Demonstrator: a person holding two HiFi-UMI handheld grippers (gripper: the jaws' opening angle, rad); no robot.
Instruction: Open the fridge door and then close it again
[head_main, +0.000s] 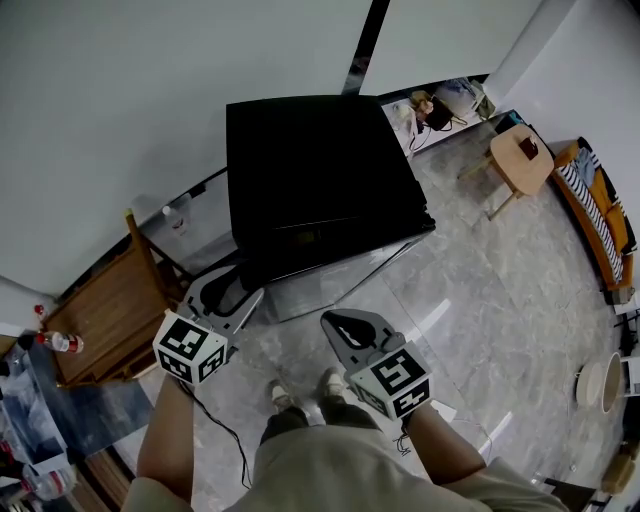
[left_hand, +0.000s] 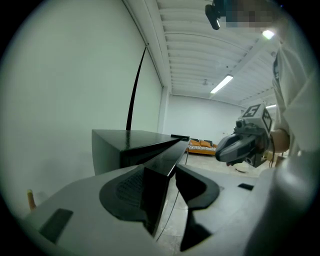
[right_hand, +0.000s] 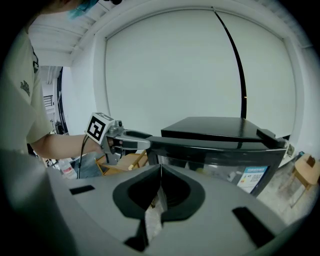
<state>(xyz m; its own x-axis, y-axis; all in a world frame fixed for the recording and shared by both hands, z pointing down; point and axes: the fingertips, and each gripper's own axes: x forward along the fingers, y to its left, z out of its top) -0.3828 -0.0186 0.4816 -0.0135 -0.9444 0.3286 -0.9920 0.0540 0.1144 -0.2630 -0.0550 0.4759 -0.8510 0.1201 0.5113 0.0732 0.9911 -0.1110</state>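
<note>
**Door ajar, closing still to come**

The fridge (head_main: 310, 170) stands in front of me, its back to the wall. Its door (left_hand: 167, 150) is off the cabinet. Along my left gripper's view a wedge of gap shows between the door and the fridge body, narrow at the far, hinged side and wider at the near one. So I judge the opening part of the job at least begun. The door is only partly swung out, not wide.

My left gripper (head_main: 240, 288) is at the free edge of the door, on the fridge's front left corner. Its jaws stand fairly wide, with the door edge running between them. The edge sits close against one jaw, and floor shows between it and the other, so I don't count this as a clamp.

My right gripper (right_hand: 160, 175) hangs in front of the fridge, clear of the door. Its jaws are pressed together on nothing.

What remains, as I read it, is perhaps a little more swing outward. Then I must bring the door back until it meets the fridge body all along and the gap is gone. None of the closing is done yet.
</note>
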